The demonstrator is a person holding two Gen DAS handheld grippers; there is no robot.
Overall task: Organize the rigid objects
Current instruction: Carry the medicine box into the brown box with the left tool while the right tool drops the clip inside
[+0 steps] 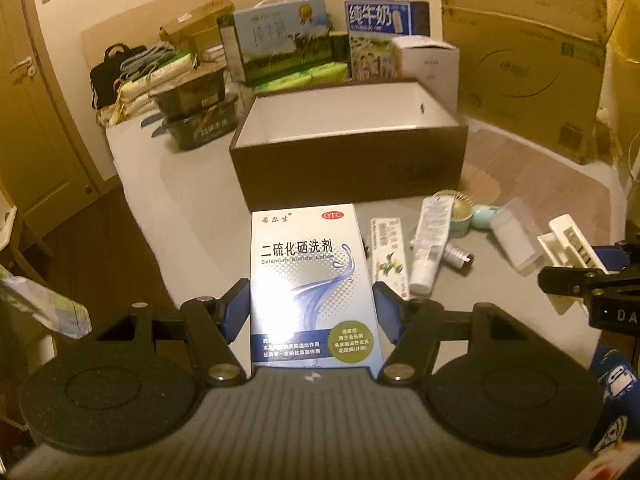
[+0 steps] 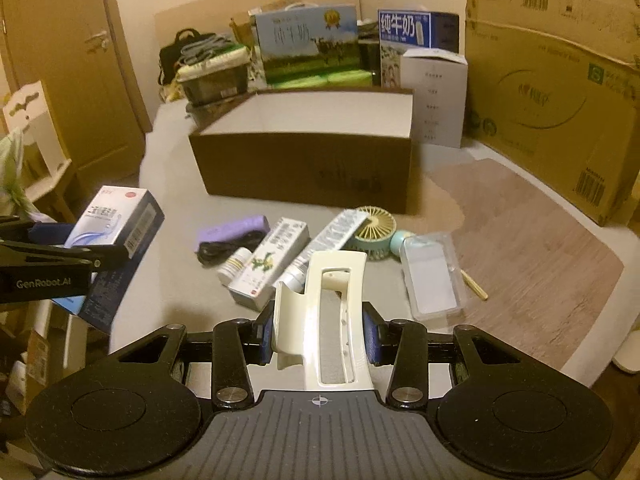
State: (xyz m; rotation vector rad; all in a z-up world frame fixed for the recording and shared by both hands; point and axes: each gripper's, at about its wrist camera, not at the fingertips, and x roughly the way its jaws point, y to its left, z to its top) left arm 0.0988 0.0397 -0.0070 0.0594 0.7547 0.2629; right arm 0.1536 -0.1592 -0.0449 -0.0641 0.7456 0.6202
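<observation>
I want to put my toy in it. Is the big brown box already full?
No, the brown box is open and only its bare white inside shows in the left wrist view.

Home room, likely bedroom: wooden wardrobe doors (image 1: pixel 36 92) left of frame, milk cartons (image 1: pixel 386 20) and flattened cardboard (image 1: pixel 524 56) stacked against wall, wood-pattern floor (image 2: pixel 532 248) lower right.

Open-topped brown box (image 2: pixel 304 168) ahead, small clutter before it, bare table (image 2: pixel 168 184) to its left
</observation>
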